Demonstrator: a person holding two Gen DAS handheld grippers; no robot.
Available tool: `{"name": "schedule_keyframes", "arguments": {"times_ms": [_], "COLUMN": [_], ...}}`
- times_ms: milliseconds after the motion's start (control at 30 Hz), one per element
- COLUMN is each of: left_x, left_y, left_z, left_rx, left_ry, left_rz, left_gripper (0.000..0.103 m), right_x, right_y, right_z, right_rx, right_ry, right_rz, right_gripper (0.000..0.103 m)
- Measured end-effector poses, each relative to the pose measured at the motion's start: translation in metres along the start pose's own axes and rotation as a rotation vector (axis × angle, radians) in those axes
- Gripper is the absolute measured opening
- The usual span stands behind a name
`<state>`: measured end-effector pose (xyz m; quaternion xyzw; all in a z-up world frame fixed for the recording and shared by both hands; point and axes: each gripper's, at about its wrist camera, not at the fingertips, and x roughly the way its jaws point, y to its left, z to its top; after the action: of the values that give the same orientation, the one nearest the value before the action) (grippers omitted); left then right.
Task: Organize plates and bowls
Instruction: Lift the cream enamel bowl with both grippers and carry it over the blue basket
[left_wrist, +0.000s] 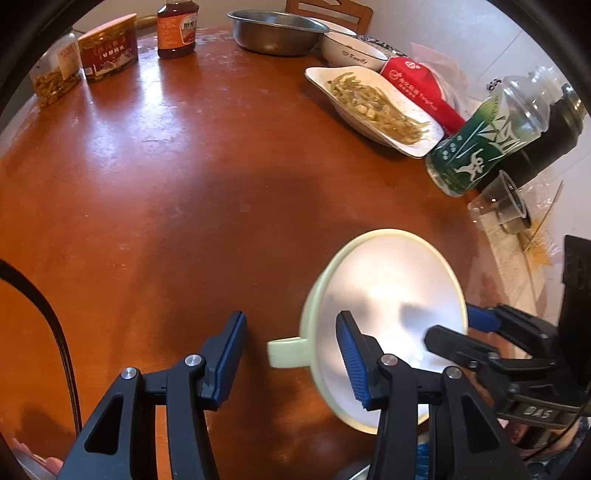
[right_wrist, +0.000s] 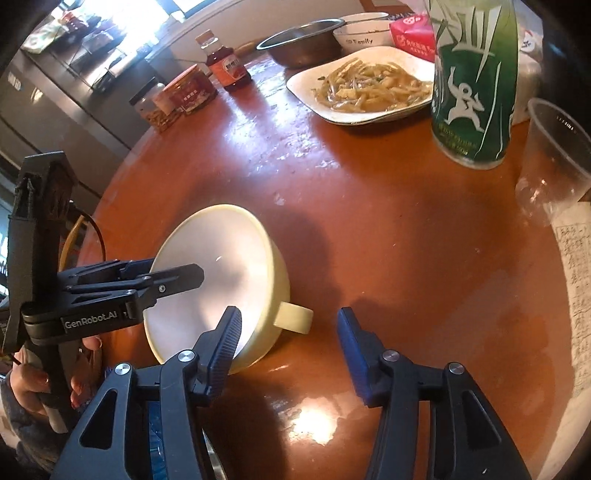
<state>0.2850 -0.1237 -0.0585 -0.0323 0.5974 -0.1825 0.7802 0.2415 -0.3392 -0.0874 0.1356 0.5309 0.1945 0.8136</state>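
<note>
A pale yellow bowl with a small handle (left_wrist: 384, 295) is held tilted just above the brown round table (left_wrist: 166, 166). It also shows in the right wrist view (right_wrist: 221, 266). My left gripper (left_wrist: 291, 354) is open, the bowl's handle between its fingers. In the right wrist view the left gripper (right_wrist: 177, 275) reaches over the bowl's rim. My right gripper (right_wrist: 288, 347) is open, one finger in the bowl, the other beyond the handle. In the left wrist view one right finger (left_wrist: 480, 319) lies outside the rim and one inside.
At the far edge stand a white plate of food (left_wrist: 373, 107), a steel bowl (left_wrist: 275, 31), white bowls (left_wrist: 351, 51), a red packet (left_wrist: 421, 92), a green bottle (left_wrist: 487, 136), a plastic cup (right_wrist: 554, 158), a sauce bottle (left_wrist: 176, 29) and jars (left_wrist: 107, 48).
</note>
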Motion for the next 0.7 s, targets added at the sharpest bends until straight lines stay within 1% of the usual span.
{"name": "schedule_keyframes", "arguments": {"times_ms": [33,100,133,167,267,367,600,700], "left_x": [0.0,0.0,0.001,0.0,0.0,-0.004,-0.023,-0.032], "left_y": [-0.001,-0.002,-0.003,-0.003,-0.002,-0.001,-0.003,-0.004], "left_z": [0.001,0.001,0.0,0.0,0.0,0.001,0.003,0.002], "left_rx": [0.0,0.002,0.003,0.003,0.012,0.008,0.014,0.017], "left_ry": [0.0,0.003,0.009,0.007,0.01,-0.004,-0.047,-0.071], "left_rz": [-0.007,-0.031,-0.044,-0.037,-0.03,-0.039,-0.025,-0.02], "left_gripper": [0.05,0.048,0.044,0.041,0.036,0.036,0.036,0.036], "right_x": [0.002,0.005,0.005,0.004,0.0,-0.003,-0.014,-0.021], "right_y": [0.002,0.006,0.007,0.009,0.013,0.012,0.02,0.024], "right_z": [-0.001,-0.001,-0.001,0.0,0.001,0.004,0.01,0.013], "right_rx": [-0.004,-0.011,-0.013,-0.019,-0.044,-0.04,-0.052,-0.055], "right_ry": [0.001,0.001,-0.004,-0.011,-0.04,-0.052,-0.089,-0.118], "right_rz": [-0.002,0.02,0.018,0.005,-0.029,-0.026,-0.026,-0.015], "right_gripper": [0.053,0.043,0.042,0.042,0.039,0.036,0.036,0.035]}}
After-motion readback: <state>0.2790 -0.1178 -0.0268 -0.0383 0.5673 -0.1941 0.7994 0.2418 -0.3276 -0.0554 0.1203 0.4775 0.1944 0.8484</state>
